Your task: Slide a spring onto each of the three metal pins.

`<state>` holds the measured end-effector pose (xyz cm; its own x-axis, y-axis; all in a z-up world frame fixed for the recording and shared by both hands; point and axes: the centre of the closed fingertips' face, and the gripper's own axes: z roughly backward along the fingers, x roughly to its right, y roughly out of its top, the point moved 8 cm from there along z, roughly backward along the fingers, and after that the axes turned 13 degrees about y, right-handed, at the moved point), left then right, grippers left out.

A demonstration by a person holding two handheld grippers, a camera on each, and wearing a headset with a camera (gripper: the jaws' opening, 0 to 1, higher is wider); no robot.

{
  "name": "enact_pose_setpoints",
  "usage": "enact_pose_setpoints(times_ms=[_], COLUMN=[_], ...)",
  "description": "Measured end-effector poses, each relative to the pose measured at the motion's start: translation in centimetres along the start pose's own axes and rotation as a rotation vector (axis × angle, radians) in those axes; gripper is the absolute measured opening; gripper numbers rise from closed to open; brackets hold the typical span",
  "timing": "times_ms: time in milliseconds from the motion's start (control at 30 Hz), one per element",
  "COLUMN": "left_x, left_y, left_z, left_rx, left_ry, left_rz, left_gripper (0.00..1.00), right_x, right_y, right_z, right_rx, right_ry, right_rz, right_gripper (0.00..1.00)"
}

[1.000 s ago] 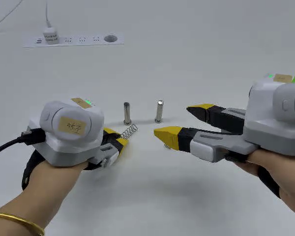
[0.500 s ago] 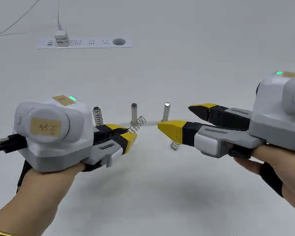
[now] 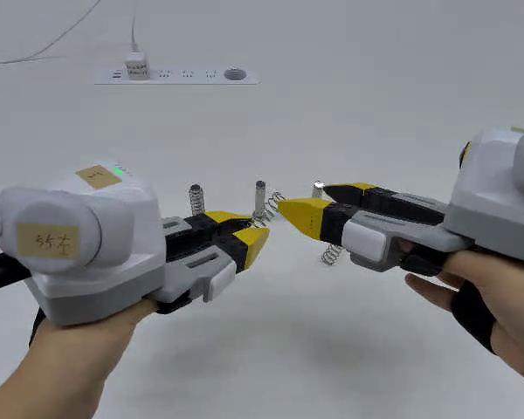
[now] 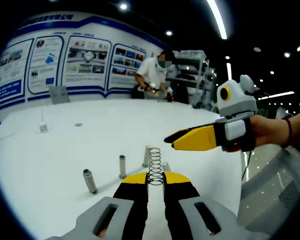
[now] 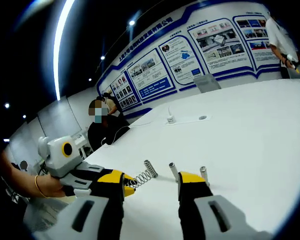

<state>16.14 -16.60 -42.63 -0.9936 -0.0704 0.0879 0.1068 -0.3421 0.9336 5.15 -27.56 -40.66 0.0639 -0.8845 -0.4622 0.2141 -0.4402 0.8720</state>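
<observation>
White workbench (image 3: 358,122), matte, evenly lit. Power strip (image 3: 176,76) at 11 o'clock in head view, one white plug (image 3: 137,63) seated. Left gripper view: blue-bordered display panels (image 4: 65,60) on wall, 10 to 12 o'clock; ceiling strip light (image 4: 217,20) at 1 o'clock; spot lamps (image 4: 123,6) at 12.

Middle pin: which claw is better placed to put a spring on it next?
Left. The left claw is shut on a spring near the bare middle pin; the right claw is open and empty.
</observation>
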Motion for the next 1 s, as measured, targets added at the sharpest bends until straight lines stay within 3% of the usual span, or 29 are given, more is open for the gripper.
enact_pose_setpoints(times_ms=[233,633,1000], left_x=[0.1,0.6,0.7], left_y=[0.1,0.4,0.9], left_z=[0.7,1.0,1.4], left_rx=[0.047,0.099,0.12], left_ry=[-0.016,-0.065,-0.094], left_rz=[0.031,0.046,0.037], left_gripper=[0.1,0.1,0.1], right_x=[-0.6,-1.6,-2.0], right_y=[-0.4,-0.9,-0.7], right_z=[-0.8,-1.6,-1.7], right_rx=[0.011,0.016,0.092], right_ry=[0.051,0.119,0.185], right_rz=[-0.069,-0.129,-0.262], right_gripper=[0.33,0.24,0.14])
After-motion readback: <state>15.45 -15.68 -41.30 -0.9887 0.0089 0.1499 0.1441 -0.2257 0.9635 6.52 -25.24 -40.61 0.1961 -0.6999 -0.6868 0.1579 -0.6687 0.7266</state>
